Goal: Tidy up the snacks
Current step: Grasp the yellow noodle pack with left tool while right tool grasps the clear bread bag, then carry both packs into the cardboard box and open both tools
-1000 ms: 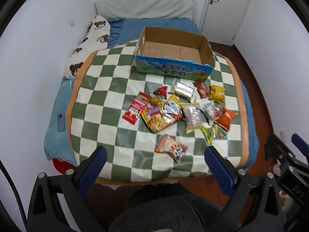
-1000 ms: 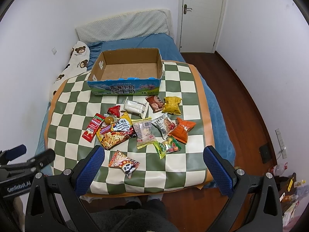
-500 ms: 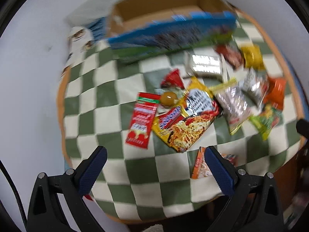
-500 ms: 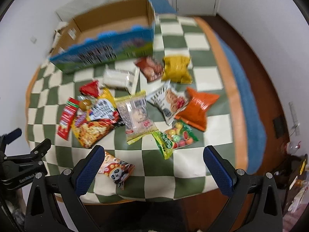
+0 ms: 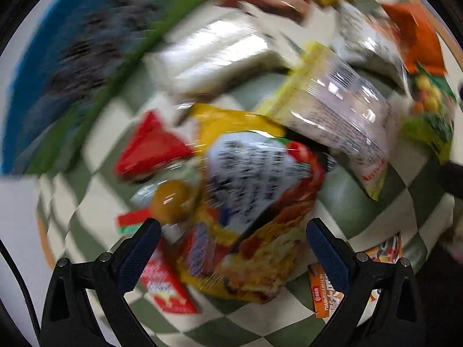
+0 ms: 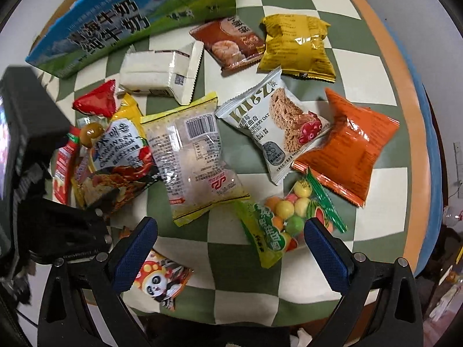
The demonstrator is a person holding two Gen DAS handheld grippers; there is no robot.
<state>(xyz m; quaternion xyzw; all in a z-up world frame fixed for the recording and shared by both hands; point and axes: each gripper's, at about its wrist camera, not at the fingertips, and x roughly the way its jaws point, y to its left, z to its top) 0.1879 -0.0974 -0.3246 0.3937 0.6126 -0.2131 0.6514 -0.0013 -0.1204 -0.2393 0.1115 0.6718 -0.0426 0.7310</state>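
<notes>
1. Glossy foil and crinkled plastic packets are spread over a green-and-cream checked cloth [image 6: 228,251], below a blue printed carton [image 6: 130,17].
2. At the left, a yellow noodle packet [image 5: 249,231] is seen between the wide-parted jaws of the left gripper [image 5: 231,256]; nothing is held, and this view is blurred.
3. A clear, yellow-edged packet [image 6: 194,156] lies in the middle.
4. At the right, a puffed orange bag [image 6: 350,144] lies near the cloth's orange border.
5. The right gripper [image 6: 230,253] is held agape above bare squares, a fruit-candy bag [image 6: 283,225] just beside its right finger.

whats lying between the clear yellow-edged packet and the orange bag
In the right wrist view, the white oat cookie packet lies between the clear yellow-edged packet and the orange bag, its right corner touching or overlapping the orange bag's edge.
</notes>
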